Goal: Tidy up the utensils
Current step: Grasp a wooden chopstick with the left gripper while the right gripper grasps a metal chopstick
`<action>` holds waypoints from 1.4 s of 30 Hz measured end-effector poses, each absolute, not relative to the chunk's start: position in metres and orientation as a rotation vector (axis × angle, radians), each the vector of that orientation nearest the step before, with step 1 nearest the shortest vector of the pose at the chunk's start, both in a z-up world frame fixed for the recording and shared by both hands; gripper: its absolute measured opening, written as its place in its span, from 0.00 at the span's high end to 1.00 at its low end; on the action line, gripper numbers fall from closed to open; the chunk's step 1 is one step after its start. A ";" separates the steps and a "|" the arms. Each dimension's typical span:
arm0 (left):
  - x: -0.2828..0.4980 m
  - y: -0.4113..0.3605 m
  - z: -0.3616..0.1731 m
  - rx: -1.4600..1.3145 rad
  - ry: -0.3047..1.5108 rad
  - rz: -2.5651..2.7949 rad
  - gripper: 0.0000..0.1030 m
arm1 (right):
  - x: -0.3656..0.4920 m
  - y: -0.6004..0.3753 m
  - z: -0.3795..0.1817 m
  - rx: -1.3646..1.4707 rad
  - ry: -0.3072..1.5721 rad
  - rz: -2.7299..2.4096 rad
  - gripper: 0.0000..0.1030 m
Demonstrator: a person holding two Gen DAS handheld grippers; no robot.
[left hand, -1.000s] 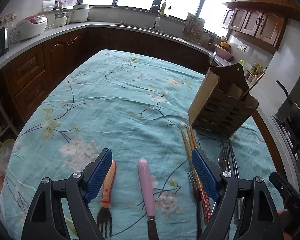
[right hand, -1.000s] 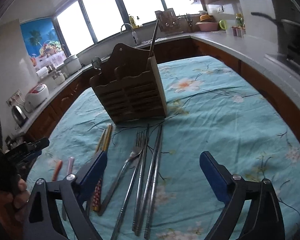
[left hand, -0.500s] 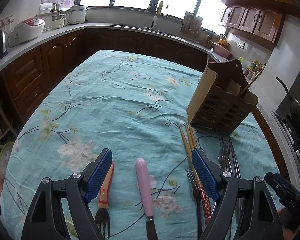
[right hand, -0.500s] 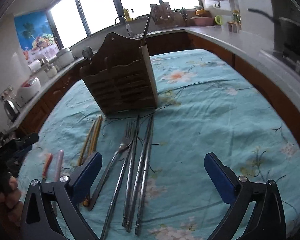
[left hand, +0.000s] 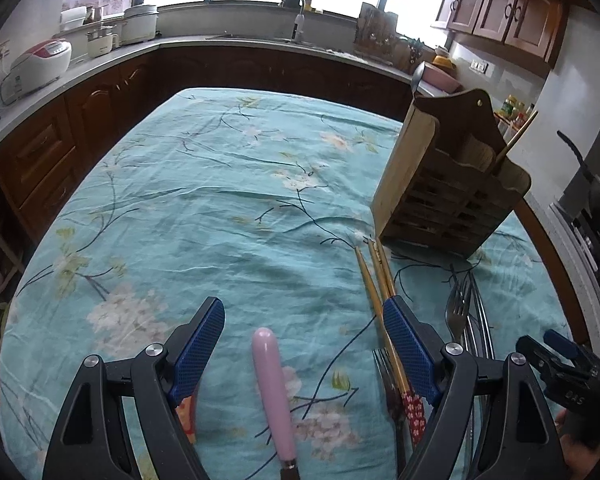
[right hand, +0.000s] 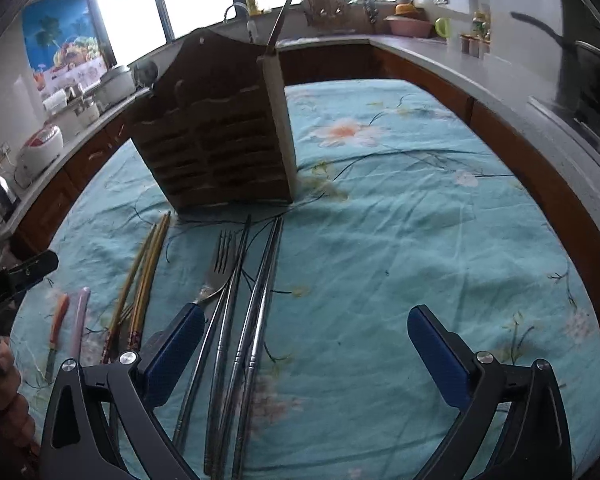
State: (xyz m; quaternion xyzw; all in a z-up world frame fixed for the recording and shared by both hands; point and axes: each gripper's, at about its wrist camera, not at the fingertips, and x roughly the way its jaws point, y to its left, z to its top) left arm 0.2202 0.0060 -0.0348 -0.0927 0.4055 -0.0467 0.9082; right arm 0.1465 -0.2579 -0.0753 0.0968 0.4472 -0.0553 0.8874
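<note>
A table under a teal floral cloth [left hand: 228,184] fills both views, and on it stands the largest task item, a slatted wooden utensil holder [right hand: 216,148], upright, with a handle or two already poking from its top. Laid out on the cloth just in front of it are the loose utensils: a bundle of long steel chopsticks [right hand: 256,292] beside a steel fork [right hand: 220,264], a pair of wooden chopsticks [left hand: 374,276] to their left, and further left a pink-handled knife [left hand: 272,388] with a small orange-handled fork [right hand: 56,320] next to it. This reads as the approach to a first pickup, nothing yet lifted. The left gripper [left hand: 304,344] hangs low with its jaws spread wide and empty, the pink handle lying centred between them but untouched; the wooden chopsticks pass under its right finger. The right gripper [right hand: 304,344] is likewise wide open and holding nothing, with the steel chopsticks toward its left finger and bare cloth across the rest of the gap. Next, each hand likely needs to drop, centre and close on one handle, then carry it to the holder.
</note>
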 end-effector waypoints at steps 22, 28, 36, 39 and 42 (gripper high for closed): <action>0.281 -0.020 -0.058 -0.156 0.896 -0.136 0.21 | 0.185 -0.255 -0.102 0.173 1.046 -0.037 0.49; 0.291 -0.027 -0.064 -0.137 0.910 -0.145 0.21 | 0.191 -0.254 -0.103 0.126 1.058 -0.048 0.52; 0.307 -0.035 -0.074 -0.110 0.948 -0.147 0.22 | 0.212 -0.252 -0.107 0.061 1.097 -0.061 0.71; 0.316 -0.042 -0.076 -0.097 0.964 -0.163 0.24 | 0.223 -0.255 -0.108 0.081 1.102 -0.058 0.71; 0.326 -0.052 -0.078 -0.053 0.975 -0.173 0.40 | 0.235 -0.260 -0.109 0.117 1.106 -0.045 0.75</action>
